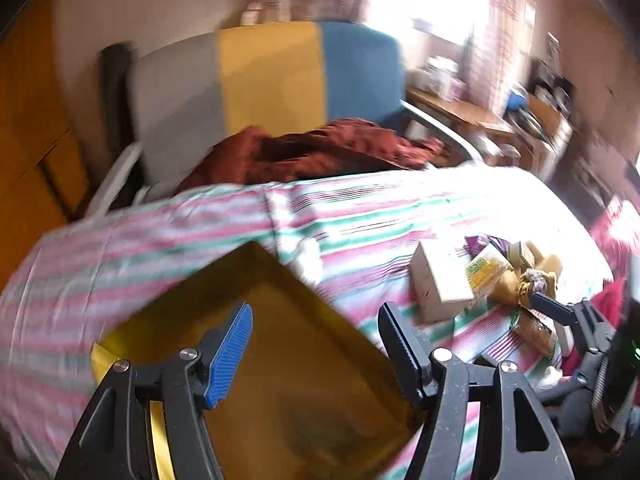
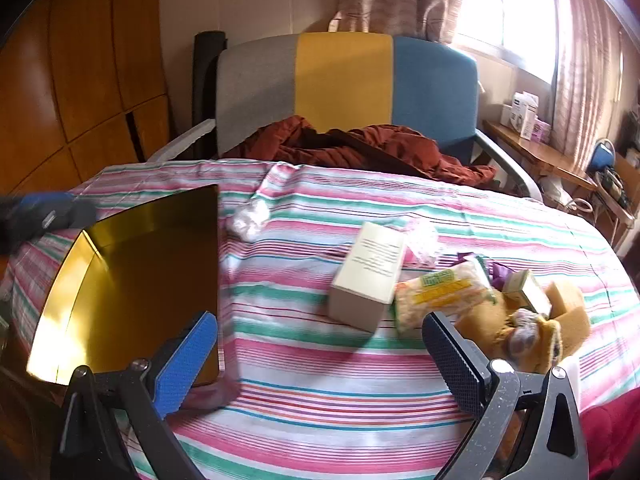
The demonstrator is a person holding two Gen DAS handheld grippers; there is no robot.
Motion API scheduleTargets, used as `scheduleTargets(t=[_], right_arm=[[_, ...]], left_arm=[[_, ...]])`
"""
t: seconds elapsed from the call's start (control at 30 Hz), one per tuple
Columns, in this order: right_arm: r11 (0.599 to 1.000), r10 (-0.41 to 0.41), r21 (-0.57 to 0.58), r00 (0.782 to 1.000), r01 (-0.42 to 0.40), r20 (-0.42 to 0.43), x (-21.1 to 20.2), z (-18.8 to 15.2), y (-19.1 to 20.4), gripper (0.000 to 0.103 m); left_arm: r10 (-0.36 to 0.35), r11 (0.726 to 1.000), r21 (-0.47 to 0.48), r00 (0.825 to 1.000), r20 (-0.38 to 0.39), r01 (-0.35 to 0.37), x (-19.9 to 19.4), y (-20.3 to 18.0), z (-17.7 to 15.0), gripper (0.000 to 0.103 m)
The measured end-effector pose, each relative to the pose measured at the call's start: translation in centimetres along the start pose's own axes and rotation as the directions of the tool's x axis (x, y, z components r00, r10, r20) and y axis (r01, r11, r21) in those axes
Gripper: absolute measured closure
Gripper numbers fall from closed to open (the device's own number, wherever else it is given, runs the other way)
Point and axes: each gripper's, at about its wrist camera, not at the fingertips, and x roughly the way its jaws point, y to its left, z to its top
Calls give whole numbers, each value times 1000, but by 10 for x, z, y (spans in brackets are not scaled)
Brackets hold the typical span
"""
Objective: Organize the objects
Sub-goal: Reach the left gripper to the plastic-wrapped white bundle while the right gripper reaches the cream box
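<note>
The gold tray [image 2: 132, 280] is lying empty at the left edge of the table, on the striped cloth [image 2: 320, 392], its shiny bottom reflecting the light and its right wall running straight toward the near edge. The left gripper [image 1: 316, 344] is hovering just above the tray with its fingers spread wide and nothing between them. The right gripper [image 2: 320, 360] is hanging over the near middle of the cloth, its fingers likewise spread wide and holding nothing.

A broad bare strip of cloth is lying between the tray's right wall and the white box [image 2: 368, 276], which is resting on its side near the middle. Just right of the box, a yellow-and-green snack packet [image 2: 440, 296] is touching its lower corner, and behind it a small carton [image 2: 528, 292] and a tan plush toy [image 2: 532, 328] are crowding together toward the right edge. A crumpled plastic wrap [image 2: 250, 216] is sitting alone near the far edge, close to the tray's far right corner. Beyond the far edge, an armchair [image 2: 344, 80] is holding a rust-coloured garment [image 2: 360, 148].
</note>
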Motion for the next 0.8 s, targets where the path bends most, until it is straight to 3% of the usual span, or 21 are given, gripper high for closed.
scheduleTargets(t=[0.07,0.2,0.53,0.7,0.8], right_arm=[[1000,-7,6,1000,7,-1,0,1,-10,0],[1000,-22,15,1000,22,-18,2,1,-27,0],[998,-33,47,997,37,-74,16,1,-51,0],[998,-29,49,996,34,-88,22,1,-55,0],[998,-31,43,995,36,-98,26,2,-55,0]], left_arm=[[-36,997,66,999,-29,38,27,-6,20,37],[-74,990,114,991,-115,87,75,-9,46,37],[-5,977,198,945,-326,73,177,-7,63,58],[55,972,232,920,-388,40,201,-5,57,75],[64,963,266,933,-354,35,200,-8,56,95]])
